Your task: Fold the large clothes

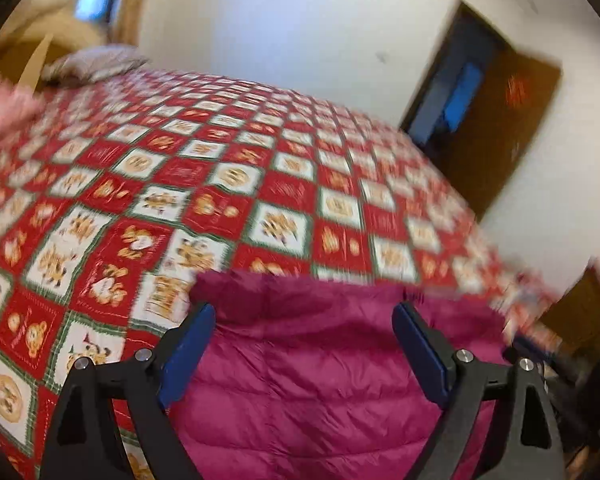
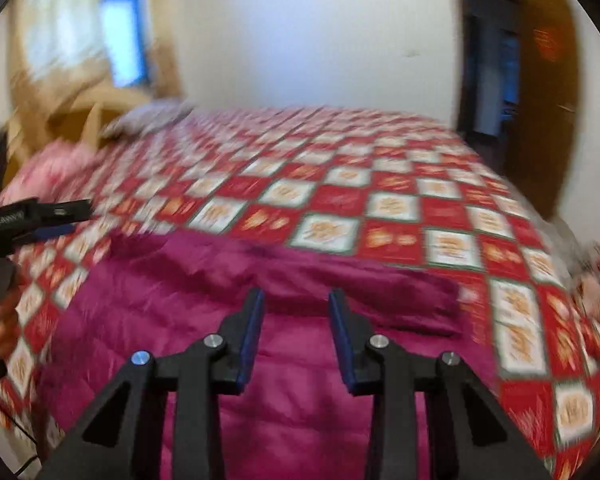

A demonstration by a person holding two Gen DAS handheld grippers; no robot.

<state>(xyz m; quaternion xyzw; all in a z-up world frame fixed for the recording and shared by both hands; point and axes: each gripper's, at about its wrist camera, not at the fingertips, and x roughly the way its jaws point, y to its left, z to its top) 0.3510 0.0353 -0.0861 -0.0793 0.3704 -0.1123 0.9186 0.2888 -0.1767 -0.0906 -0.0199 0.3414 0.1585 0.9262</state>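
Magenta quilted jacket (image 2: 260, 320) on a red, white and green checked bedspread (image 1: 260, 184).

Low in your frames, the jacket is a deep magenta with stitched quilting lines. The bedspread's red and white squares carry orange-gold motifs, edged in green. Your left claw (image 1: 304, 344) and right claw (image 2: 296, 336) are black with blue pads (image 2: 252, 336). At upper right you see a brown door (image 2: 548, 92) with a red patch; the wall (image 1: 300, 20) is white; a pink bundle (image 2: 52, 172) sits at left.

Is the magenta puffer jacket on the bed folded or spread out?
Folded: the magenta quilted puffer jacket shows a doubled-over layer across its far edge.
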